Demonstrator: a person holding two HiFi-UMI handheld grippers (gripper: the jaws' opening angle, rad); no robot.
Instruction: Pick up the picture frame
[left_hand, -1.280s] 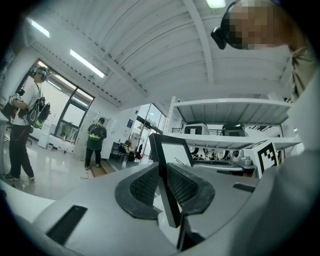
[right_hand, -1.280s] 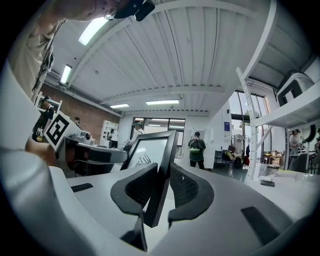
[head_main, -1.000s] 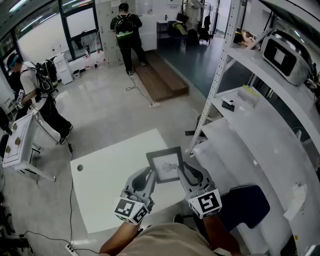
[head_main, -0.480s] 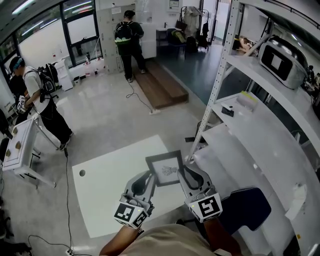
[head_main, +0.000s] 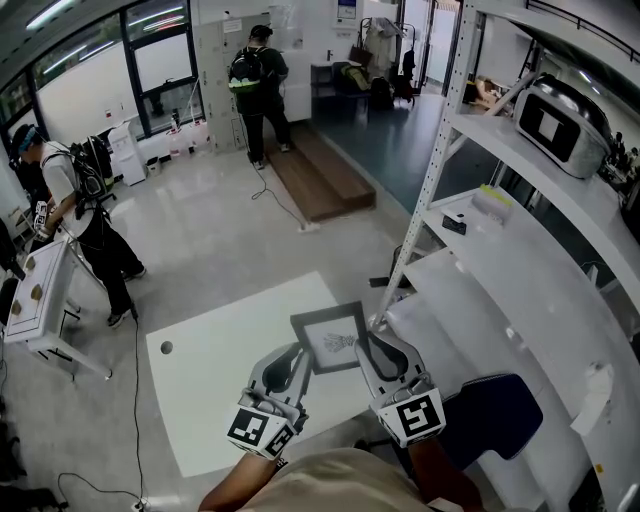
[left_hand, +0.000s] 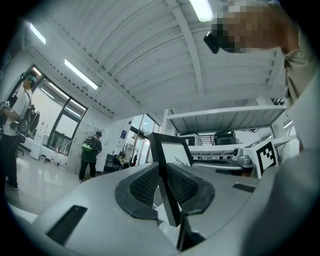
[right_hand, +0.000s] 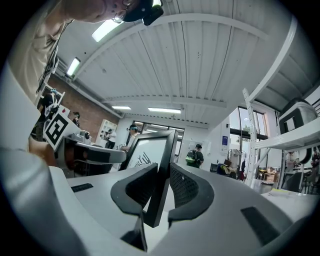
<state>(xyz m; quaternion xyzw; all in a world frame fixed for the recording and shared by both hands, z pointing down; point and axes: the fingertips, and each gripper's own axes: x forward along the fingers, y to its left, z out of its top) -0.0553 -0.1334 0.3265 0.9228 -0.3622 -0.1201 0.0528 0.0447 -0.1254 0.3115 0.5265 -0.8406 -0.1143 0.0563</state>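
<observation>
A dark-edged picture frame (head_main: 331, 337) with a white print and a small drawing hangs above the white table (head_main: 210, 370), held between both grippers. My left gripper (head_main: 301, 352) is shut on the frame's left edge; in the left gripper view the frame's edge (left_hand: 166, 185) stands clamped between the dark ribbed pads (left_hand: 142, 186). My right gripper (head_main: 366, 345) is shut on the frame's right edge, and the right gripper view shows that edge (right_hand: 161, 182) pinched between its pads (right_hand: 184, 186), with the print (right_hand: 146, 151) facing left.
A white shelving unit (head_main: 520, 250) rises on the right, with a post (head_main: 430, 170) close to the frame. A blue chair seat (head_main: 495, 405) sits below it. Two people with backpacks (head_main: 250, 75) (head_main: 75, 200) stand on the floor farther off. A small white cabinet (head_main: 35, 290) is at left.
The frame and both grippers have stayed almost in place, rising very slightly. The person at the left has stepped toward the left edge.
</observation>
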